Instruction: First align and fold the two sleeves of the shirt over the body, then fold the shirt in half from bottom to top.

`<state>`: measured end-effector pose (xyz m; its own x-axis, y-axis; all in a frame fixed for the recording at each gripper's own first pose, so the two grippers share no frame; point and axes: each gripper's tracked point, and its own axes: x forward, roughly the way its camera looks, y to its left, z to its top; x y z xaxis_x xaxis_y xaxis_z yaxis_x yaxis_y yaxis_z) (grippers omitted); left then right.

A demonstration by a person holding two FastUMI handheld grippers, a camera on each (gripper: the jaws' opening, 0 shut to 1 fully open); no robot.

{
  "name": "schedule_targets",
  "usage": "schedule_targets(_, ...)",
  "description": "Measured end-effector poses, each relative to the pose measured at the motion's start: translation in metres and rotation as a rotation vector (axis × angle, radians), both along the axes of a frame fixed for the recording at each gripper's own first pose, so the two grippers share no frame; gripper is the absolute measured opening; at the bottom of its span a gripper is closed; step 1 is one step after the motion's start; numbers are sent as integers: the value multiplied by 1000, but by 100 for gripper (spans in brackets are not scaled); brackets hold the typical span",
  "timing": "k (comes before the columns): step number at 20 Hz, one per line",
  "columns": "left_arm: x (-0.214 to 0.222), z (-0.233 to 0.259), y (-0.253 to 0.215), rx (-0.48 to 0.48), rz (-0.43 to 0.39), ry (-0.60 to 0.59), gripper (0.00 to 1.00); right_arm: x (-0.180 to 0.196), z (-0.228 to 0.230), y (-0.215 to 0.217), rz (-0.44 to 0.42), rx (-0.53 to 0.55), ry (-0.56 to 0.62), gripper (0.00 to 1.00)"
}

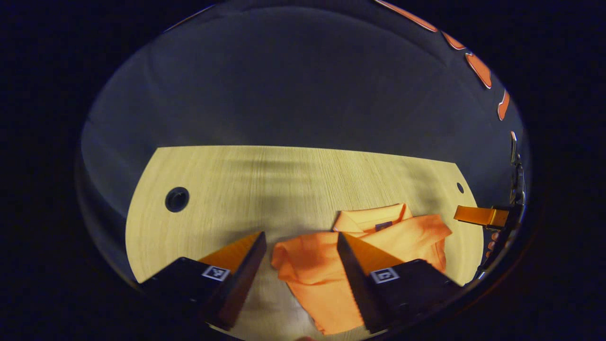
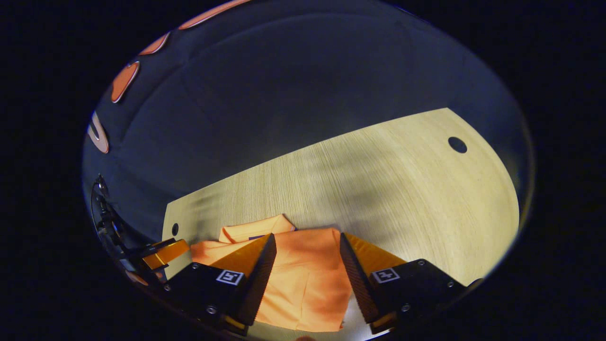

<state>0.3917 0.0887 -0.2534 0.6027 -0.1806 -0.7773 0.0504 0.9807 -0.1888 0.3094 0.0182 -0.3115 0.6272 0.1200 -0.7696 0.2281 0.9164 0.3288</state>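
An orange polo shirt (image 1: 326, 270) lies on the pale wooden table (image 1: 265, 184), collar (image 1: 374, 220) towards the far edge, with both sleeves folded in over the body. My left gripper (image 1: 300, 241) hovers open above its left side, nothing between the fingers. In the right gripper view the same shirt (image 2: 307, 279) lies under my right gripper (image 2: 307, 241), which is open too and holds nothing. The right gripper (image 1: 480, 216) also appears at the right edge of the left gripper view, and the left gripper (image 2: 163, 253) at the left edge of the right gripper view.
The table has a round cable hole (image 1: 177, 199) at the far left and a smaller hole (image 2: 457, 144) at the far right. Bare tabletop stretches beyond the shirt up to the far edge, with the dark booth wall (image 1: 303, 85) behind.
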Motion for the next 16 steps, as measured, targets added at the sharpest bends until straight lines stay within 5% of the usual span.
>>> schedule_targets(1, -2, 2, -2, 12, 11, -25, 100, -1, 11, -3, -3, -19, -32, 87)
schedule_targets(4, -14, 40, -4, 31, 34, -132, 99, -11, 57, -8, -9, -60, -152, 98)
schedule_targets(16, -149, 191, -44, 82, 34, -455, 98, -113, 196, 3, 109, -285, -505, 99)
